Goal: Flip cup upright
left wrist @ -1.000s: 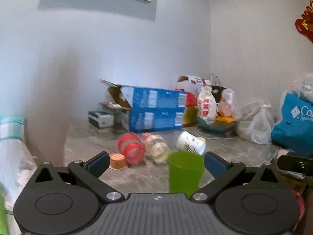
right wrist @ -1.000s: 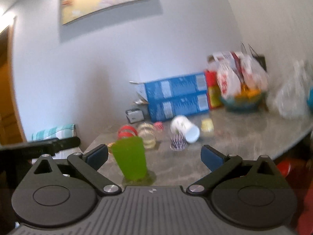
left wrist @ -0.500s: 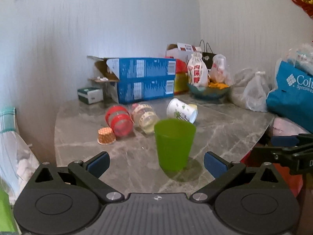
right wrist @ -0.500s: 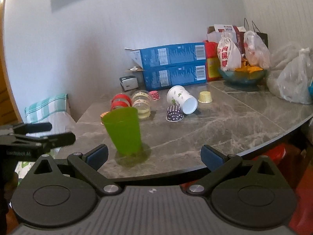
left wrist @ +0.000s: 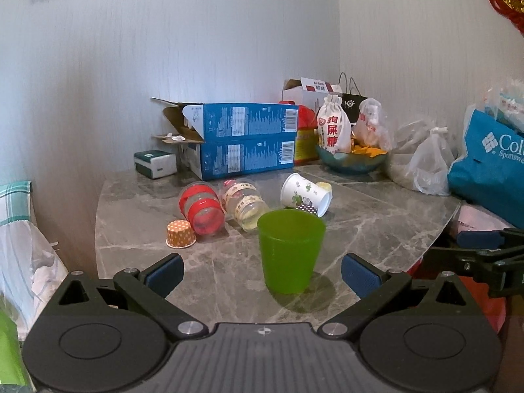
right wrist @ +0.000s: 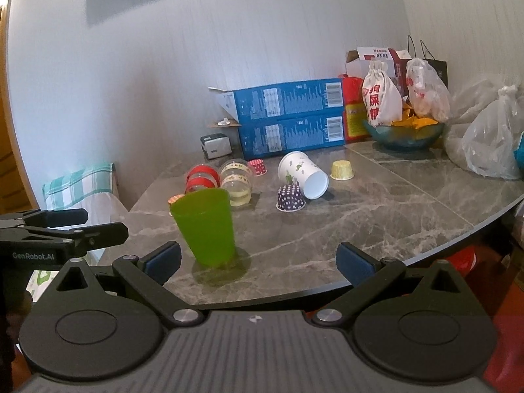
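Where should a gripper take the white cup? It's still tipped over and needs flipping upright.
Grip the white cup across its side wall, mid-body, probably from above. It lies on its side, open mouth toward the table edge, so the wall is exposed. The purple cup sits close by its rim, so stay nearer the base.

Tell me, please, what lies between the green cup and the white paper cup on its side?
In the right wrist view, a purple dotted cupcake liner sits between the green cup and the white paper cup.
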Demonstrator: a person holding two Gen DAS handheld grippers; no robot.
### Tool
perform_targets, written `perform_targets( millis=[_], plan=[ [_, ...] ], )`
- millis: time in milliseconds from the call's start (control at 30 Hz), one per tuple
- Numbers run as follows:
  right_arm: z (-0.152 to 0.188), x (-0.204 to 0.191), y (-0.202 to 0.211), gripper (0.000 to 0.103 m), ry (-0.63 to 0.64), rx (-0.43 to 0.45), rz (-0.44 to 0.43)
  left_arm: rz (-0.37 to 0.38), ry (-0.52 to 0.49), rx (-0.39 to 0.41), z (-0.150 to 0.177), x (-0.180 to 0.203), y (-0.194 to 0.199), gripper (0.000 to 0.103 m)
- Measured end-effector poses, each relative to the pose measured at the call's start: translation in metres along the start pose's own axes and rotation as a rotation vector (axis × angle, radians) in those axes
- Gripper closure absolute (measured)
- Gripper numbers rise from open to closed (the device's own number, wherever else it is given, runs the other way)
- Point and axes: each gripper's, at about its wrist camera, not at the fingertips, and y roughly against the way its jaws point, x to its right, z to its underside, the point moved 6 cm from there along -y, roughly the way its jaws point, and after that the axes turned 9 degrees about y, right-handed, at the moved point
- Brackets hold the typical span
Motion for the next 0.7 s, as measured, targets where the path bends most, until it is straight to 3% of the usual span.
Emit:
perform_targets(
  millis=[700],
  plan=[
    [0.001, -0.017, 0.025, 0.001, 0.037, -0.003, 0.024, 0.019, 0.02, 0.004, 0.002, 0.007, 0.016, 0.0]
  ],
)
